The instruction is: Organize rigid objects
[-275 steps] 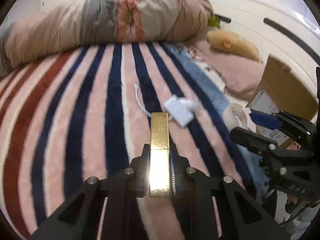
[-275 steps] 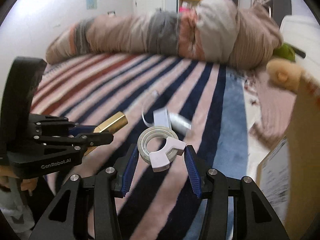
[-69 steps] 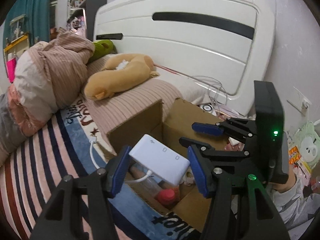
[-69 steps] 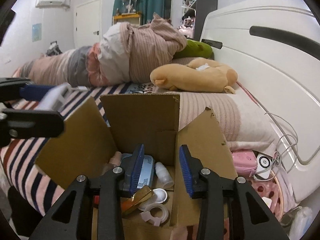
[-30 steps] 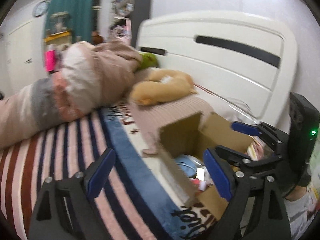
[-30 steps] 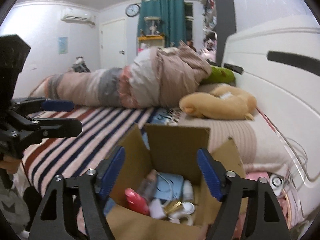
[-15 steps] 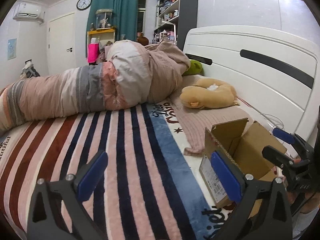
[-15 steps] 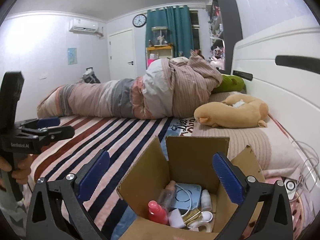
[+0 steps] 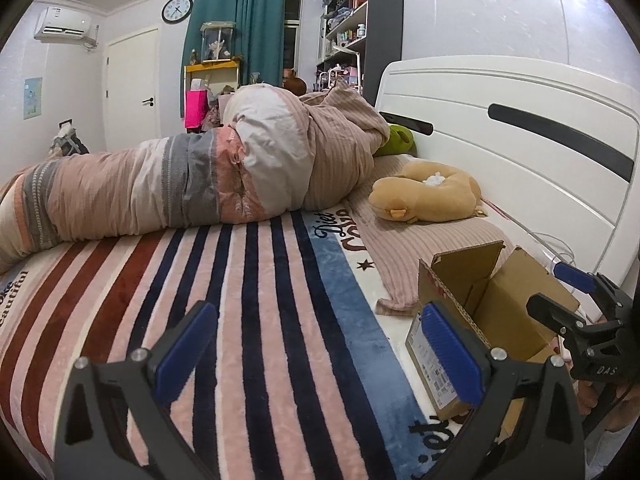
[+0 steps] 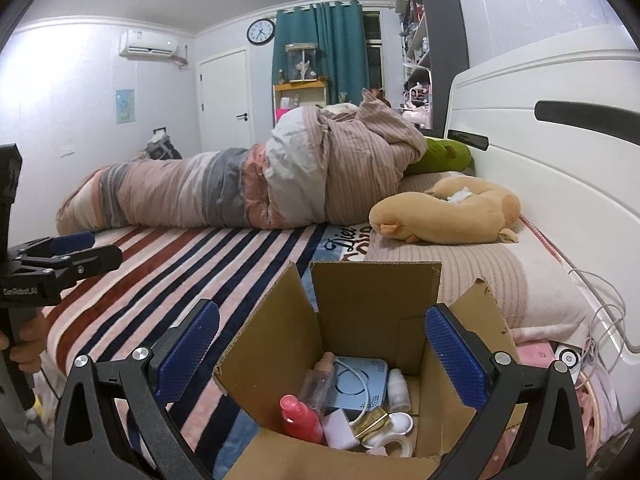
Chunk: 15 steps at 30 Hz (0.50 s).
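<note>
Left wrist view looks along the striped pink, navy and red fleece blanket (image 9: pixel 248 300), which carries no loose item, so the left gripper (image 9: pixel 316 344) hangs over it with fingers spread wide and nothing between them. The open brown cardboard box (image 9: pixel 500 312) stands at the blanket's right edge, its contents hidden behind the near flap; the right gripper (image 9: pixel 560 292) shows beside it.

Right wrist view looks down into that box from above, where the right gripper (image 10: pixel 320 352) is also spread wide and empty. Only here do the gathered rigid things show: a red spray bottle (image 10: pixel 302 418), a pale blue square device (image 10: pixel 360 384), a small white bottle (image 10: pixel 398 388) and a gold bar-shaped case (image 10: pixel 372 420), lying together on the bottom. Sorting looks finished.
</note>
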Tool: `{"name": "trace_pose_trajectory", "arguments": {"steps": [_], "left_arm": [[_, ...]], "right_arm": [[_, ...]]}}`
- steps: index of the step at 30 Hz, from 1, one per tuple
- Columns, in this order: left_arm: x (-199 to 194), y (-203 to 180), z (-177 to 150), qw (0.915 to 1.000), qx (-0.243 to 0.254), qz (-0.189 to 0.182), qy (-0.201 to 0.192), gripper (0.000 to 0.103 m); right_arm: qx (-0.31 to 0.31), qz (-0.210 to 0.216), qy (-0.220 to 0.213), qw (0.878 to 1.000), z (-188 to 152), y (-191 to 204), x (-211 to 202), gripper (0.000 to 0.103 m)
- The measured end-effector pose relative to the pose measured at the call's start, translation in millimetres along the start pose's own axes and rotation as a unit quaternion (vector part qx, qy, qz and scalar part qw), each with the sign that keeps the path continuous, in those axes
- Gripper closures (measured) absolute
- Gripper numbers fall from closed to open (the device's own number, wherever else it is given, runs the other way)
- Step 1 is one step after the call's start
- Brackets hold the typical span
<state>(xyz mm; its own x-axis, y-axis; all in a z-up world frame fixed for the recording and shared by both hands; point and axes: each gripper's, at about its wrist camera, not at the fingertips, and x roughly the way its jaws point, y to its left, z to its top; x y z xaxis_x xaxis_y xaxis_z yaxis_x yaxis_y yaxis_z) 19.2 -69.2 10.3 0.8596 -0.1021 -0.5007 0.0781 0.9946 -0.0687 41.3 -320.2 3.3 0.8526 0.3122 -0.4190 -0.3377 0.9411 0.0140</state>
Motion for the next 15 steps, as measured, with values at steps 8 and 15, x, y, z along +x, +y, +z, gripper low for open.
{"name": "trace_pose_trajectory", "arguments": {"steps": [8,15], "left_arm": [[-1.3,-0.8,0.3,1.0,-0.002,0.007,-0.004,0.001],[-1.7,-1.6,-0.4,0.9999,-0.001,0.013,-0.006,0.001]], "right_arm": [[0.001,0.002,-0.001,1.0,0.4,0.3,-0.4,0.0],[-0.002,0.005,-0.001,1.0,0.9,3.4,0.4,0.0]]}}
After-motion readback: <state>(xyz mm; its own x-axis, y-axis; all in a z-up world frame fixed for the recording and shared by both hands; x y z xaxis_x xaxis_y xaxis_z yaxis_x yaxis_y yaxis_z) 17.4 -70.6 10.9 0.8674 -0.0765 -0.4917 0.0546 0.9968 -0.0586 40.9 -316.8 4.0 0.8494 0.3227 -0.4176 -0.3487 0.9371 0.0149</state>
